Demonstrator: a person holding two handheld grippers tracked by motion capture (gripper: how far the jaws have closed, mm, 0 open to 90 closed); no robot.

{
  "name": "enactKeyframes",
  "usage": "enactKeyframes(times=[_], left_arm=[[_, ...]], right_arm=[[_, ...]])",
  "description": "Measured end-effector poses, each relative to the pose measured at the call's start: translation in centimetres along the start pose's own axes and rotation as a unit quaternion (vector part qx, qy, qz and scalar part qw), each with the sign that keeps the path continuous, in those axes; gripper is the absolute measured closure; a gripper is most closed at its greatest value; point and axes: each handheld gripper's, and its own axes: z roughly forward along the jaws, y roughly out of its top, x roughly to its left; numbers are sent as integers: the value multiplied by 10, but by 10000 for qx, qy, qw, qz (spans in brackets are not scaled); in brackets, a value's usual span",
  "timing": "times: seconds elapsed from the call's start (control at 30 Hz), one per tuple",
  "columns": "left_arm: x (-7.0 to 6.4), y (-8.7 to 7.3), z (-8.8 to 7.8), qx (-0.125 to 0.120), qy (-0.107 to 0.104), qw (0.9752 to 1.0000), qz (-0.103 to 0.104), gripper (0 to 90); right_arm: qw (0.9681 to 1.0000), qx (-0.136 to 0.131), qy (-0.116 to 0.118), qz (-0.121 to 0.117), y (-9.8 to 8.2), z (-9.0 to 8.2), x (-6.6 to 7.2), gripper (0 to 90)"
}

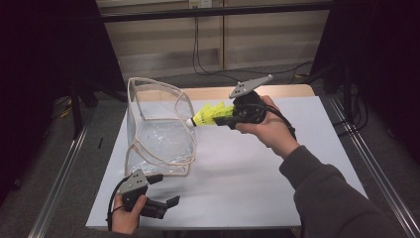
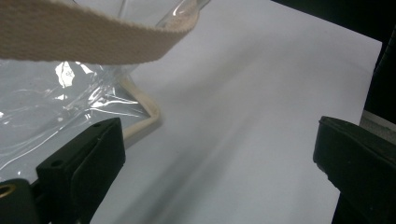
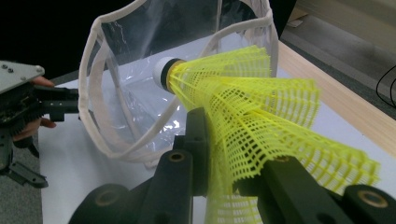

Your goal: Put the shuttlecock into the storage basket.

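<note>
At the near table edge, the left gripper (image 1: 163,206) rests with jaws wide apart, holding nothing. Farther on, the right gripper (image 1: 229,117) clamps a yellow shuttlecock (image 1: 210,115), cork at the clear bag's (image 1: 161,136) mouth. Next, I think, push it inside, then release.

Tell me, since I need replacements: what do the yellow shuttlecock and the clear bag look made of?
Shuttlecock: yellow skirt looks like moulded plastic mesh, with visible grid holes; the white tip could be cork or foam. Bag: clear glossy plastic film, creased with glare, edged in beige woven trim, probably cotton webbing.
</note>
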Motion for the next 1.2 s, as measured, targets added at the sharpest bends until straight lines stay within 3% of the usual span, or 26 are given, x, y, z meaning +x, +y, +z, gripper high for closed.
enactKeyframes(times=[0.73, 1.2], left_arm=[[8, -8, -4, -59, 31, 9999, -135, 23], [11, -7, 3, -112, -16, 9997, -212, 24]], right_arm=[[9998, 46, 187, -21, 17, 45, 19, 794], [9998, 68, 201, 68, 20, 59, 22, 793]])
